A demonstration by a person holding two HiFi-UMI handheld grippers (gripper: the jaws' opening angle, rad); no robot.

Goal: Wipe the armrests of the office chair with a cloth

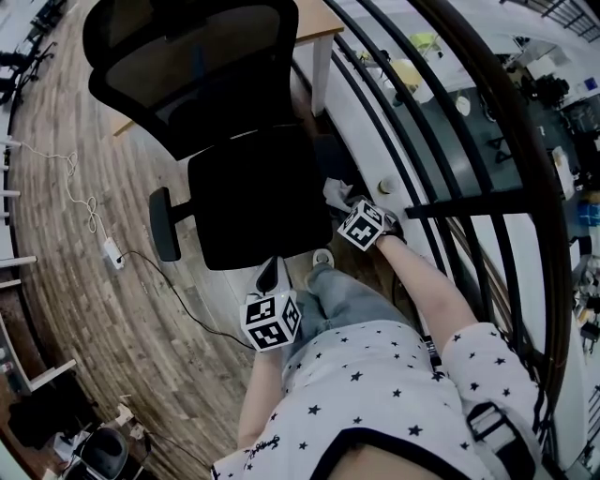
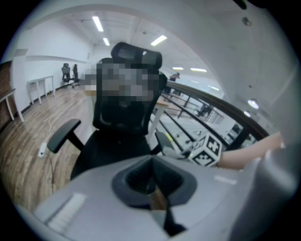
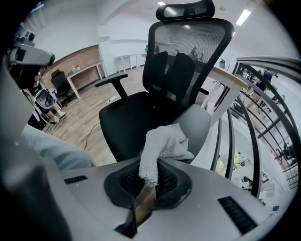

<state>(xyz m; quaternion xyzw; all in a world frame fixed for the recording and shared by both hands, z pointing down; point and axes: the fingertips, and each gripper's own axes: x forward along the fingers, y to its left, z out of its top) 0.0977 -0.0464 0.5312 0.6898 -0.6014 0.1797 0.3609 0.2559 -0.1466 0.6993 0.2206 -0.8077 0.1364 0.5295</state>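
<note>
one power strip [image 1: 112, 251] with a cable lies on the wood floor at far left. one office chair [image 1: 244, 187], black, mesh back, two armrests. first armrest [image 1: 165, 223] on the chair's left side in the head view is bare, nothing touching it. left gripper [image 1: 270, 275] hovers at the front edge of the seat, jaws together with nothing between them, apart from both armrests. one cloth [image 3: 162, 146], white and knit, sits right of the seat; one end is pinched in the right gripper [image 3: 147, 188], whose jaws are clamped on it, and the rest drapes onto the second armrest [image 3: 198, 123], the grey-looking pad on the railing side. one dark metal railing [image 1: 487, 202] runs just beside that armrest at right. one desk [image 1: 314, 23] stands behind the chair.
</note>
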